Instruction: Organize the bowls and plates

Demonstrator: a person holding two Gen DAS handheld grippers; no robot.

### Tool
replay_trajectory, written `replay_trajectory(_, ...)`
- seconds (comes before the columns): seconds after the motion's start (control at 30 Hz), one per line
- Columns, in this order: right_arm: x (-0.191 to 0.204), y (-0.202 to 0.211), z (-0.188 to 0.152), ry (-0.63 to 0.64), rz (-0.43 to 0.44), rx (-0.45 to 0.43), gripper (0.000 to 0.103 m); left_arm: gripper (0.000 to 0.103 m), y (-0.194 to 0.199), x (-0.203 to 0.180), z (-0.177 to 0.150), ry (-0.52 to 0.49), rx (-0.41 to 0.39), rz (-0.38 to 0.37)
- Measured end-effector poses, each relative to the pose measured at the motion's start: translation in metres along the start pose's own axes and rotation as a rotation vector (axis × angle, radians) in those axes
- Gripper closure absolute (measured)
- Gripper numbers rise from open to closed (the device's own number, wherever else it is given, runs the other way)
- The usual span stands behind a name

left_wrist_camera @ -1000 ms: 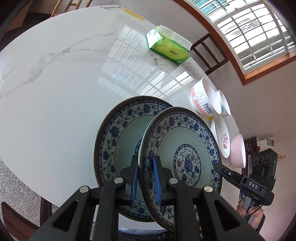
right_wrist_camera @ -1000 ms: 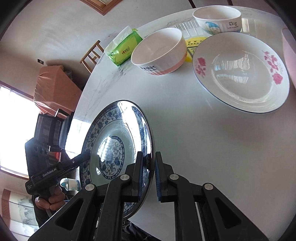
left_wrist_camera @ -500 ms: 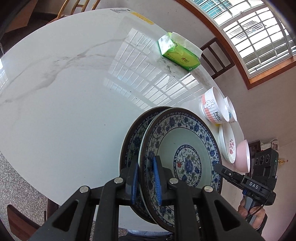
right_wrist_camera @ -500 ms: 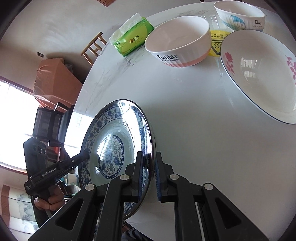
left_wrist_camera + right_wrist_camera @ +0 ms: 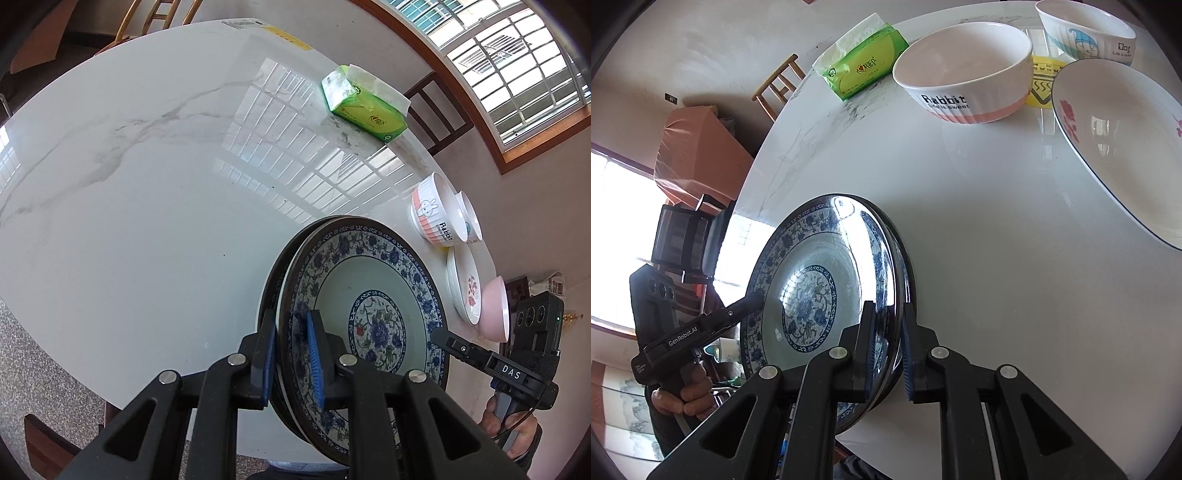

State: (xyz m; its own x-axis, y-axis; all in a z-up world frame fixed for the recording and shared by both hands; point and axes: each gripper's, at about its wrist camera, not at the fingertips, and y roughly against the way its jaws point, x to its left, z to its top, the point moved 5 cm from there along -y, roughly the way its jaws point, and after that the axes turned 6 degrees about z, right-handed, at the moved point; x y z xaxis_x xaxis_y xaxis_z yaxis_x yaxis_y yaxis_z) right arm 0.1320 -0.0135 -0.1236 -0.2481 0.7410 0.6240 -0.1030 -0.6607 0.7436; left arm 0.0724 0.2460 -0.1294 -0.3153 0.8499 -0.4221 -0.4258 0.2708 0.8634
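Note:
A blue-flowered plate (image 5: 369, 317) (image 5: 812, 295) is held by both grippers at opposite rims. My left gripper (image 5: 293, 363) (image 5: 757, 297) is shut on its near-left rim. My right gripper (image 5: 888, 350) (image 5: 437, 334) is shut on the opposite rim. A second, matching plate (image 5: 273, 280) (image 5: 905, 266) lies on the table directly beneath, and only a thin crescent of its rim shows. The two rims run almost in line; I cannot tell whether the plates touch.
Along the white marble table (image 5: 147, 221) stand a Rabbit bowl (image 5: 432, 218) (image 5: 964, 70), a Dog bowl (image 5: 471, 221) (image 5: 1086, 29), a pink-flowered white plate (image 5: 465, 288) (image 5: 1119, 147) and a pink bowl (image 5: 495, 310). A green tissue pack (image 5: 365, 107) (image 5: 864, 70) lies farther back.
The held plate has slid sideways over the matching plate on the table, which went from half exposed to almost fully covered. Both grippers stayed shut on the rim.

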Motion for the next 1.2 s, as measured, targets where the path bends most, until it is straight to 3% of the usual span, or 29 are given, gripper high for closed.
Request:
replay_trajectory(0.43, 0.013, -0.003, 0.0, 0.073, -0.075, 0.007, 0.085, 0.084, 0.0, -0.011, 0.003, -0.065, -0.015, 0.08)
replay_trajectory(0.7, 0.019, -0.005, -0.001, 0.118, -0.126, 0.018, 0.083, 0.078, 0.001, -0.021, 0.0, -0.128, -0.048, 0.187)
replay_trajectory(0.8, 0.021, -0.007, 0.0, 0.133, -0.143, 0.024, 0.082, 0.078, 0.001, -0.026, -0.002, -0.181, -0.078, 0.283)
replay_trajectory(0.93, 0.027, -0.008, 0.0, 0.178, -0.195, 0.02, 0.082, 0.08, 0.003, -0.042, -0.003, -0.216, -0.099, 0.22)
replay_trajectory(1.2, 0.028, -0.014, 0.003, 0.186, -0.193, 0.033, 0.082, 0.08, -0.008, -0.054, -0.006, -0.231, -0.081, 0.235)
